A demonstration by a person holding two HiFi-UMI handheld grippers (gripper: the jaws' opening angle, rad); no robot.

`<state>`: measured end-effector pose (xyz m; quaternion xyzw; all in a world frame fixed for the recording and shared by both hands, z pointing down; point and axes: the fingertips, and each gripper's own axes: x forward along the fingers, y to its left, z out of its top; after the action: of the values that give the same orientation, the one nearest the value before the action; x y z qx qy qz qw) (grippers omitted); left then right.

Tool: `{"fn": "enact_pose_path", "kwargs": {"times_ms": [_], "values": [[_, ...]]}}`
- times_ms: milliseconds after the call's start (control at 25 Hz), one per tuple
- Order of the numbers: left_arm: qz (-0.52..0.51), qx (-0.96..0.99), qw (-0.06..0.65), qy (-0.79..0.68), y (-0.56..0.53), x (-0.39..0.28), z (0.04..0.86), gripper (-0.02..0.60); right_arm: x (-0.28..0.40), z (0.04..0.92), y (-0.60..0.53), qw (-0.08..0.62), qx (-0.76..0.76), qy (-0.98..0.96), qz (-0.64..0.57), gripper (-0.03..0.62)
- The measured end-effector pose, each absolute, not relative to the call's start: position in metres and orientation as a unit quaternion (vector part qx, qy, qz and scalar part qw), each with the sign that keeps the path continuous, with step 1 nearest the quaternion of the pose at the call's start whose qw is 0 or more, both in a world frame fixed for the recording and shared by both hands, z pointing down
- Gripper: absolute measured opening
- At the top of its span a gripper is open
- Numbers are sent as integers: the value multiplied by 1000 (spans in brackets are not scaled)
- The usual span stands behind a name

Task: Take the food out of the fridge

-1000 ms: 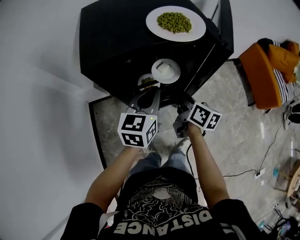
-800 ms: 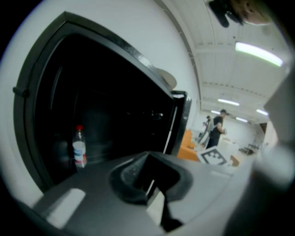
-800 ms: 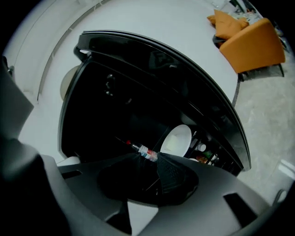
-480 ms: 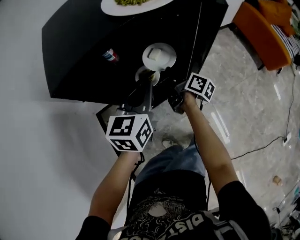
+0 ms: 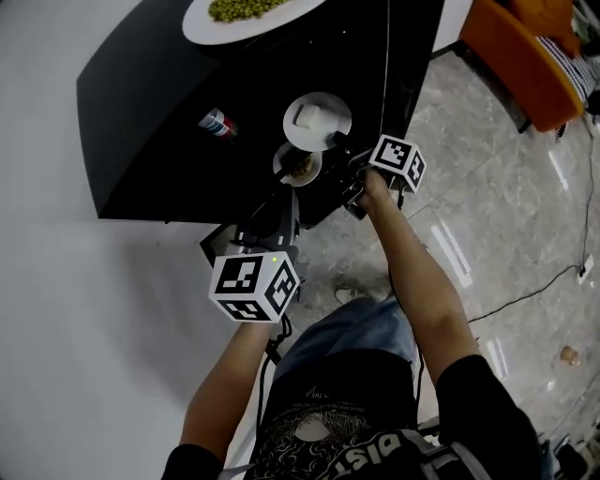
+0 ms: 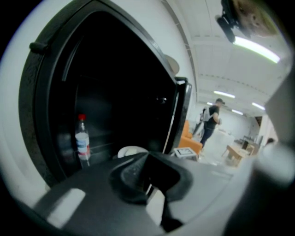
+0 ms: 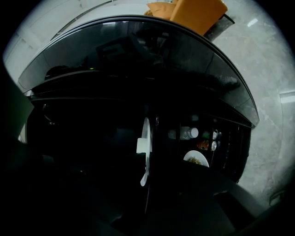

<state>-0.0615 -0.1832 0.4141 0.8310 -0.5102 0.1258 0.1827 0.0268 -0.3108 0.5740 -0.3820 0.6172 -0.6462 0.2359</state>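
Fridge [image 5: 150, 122]: black, door open.
Plate with white block [image 5: 334, 105]: on a fridge shelf, beside the bowl of food [image 5: 298, 165].
Right gripper [image 5: 352, 169]: jaws have just been closing and now grip that plate's rim.
Left gripper [image 5: 286, 192]: jaws together, empty, near the bowl.
Plate of peas [image 5: 244, 17]: on the fridge top.

Head view: above the person, facing steeply down on the black fridge [image 5: 141, 122] and floor [image 5: 506, 234], farthest off; left gripper view: low, close, facing roughly level into the fridge interior, room at right; right gripper view: close at the interior, rolled sideways; all three share the bottle [image 5: 217, 123]; head and right gripper views share the white plate [image 5: 317, 120].
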Motion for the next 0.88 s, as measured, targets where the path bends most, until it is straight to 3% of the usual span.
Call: {"fn": "enact_pose_path", "kwargs": {"times_ms": [440,880], "values": [[109,823,186,-525,-179,-72,407,2,33,563,-296,228,-372,599,-672,13],[85,816,179,-543,-155,-79,372,2,35,476,-205,210,-328,598,-700,14]]}}
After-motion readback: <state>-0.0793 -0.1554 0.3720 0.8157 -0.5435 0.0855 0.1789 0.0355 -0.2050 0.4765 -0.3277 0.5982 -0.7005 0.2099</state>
